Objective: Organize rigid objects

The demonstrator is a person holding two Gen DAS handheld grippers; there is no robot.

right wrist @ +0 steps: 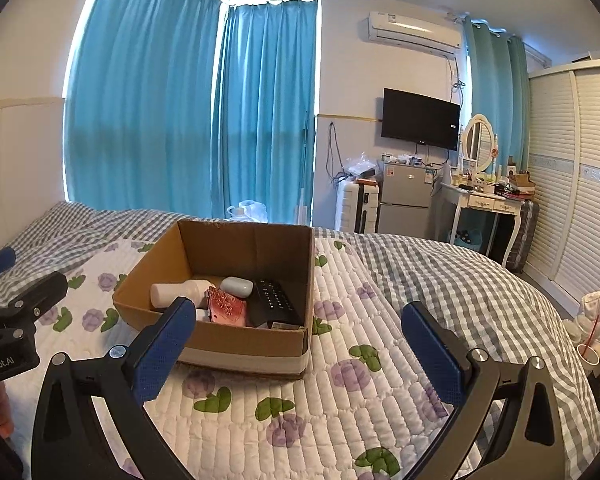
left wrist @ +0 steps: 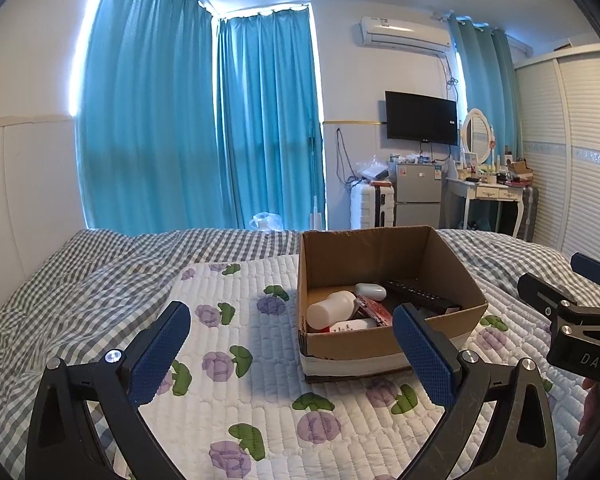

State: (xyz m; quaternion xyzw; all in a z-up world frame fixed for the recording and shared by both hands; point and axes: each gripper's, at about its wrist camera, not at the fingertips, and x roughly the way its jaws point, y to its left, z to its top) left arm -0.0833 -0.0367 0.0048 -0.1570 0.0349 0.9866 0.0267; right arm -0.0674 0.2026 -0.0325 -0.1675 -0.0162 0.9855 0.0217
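Apparently the gathering step is done or nearly so: the left tool (left wrist: 292,332) hangs spread and empty above the floral quilt (left wrist: 228,360) on the bed, left of the cardboard box (left wrist: 352,344), which already holds a white bottle (left wrist: 330,308), a red packet (left wrist: 374,309) and a black remote (left wrist: 416,294); the right tool (right wrist: 298,334), also spread and empty, hovers near the box's right front corner. Any next move calls for finding a loose item, and none shows

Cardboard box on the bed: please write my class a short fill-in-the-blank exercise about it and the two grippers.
1. The white bottle lies inside the cardboard ____.
2. The box rests on a quilt printed with purple ____.
3. The fingers of the left gripper and right gripper are spread ____, holding nothing.
4. The black remote lies to the ____ of the bottle.

Missing words: box; flowers; open; right
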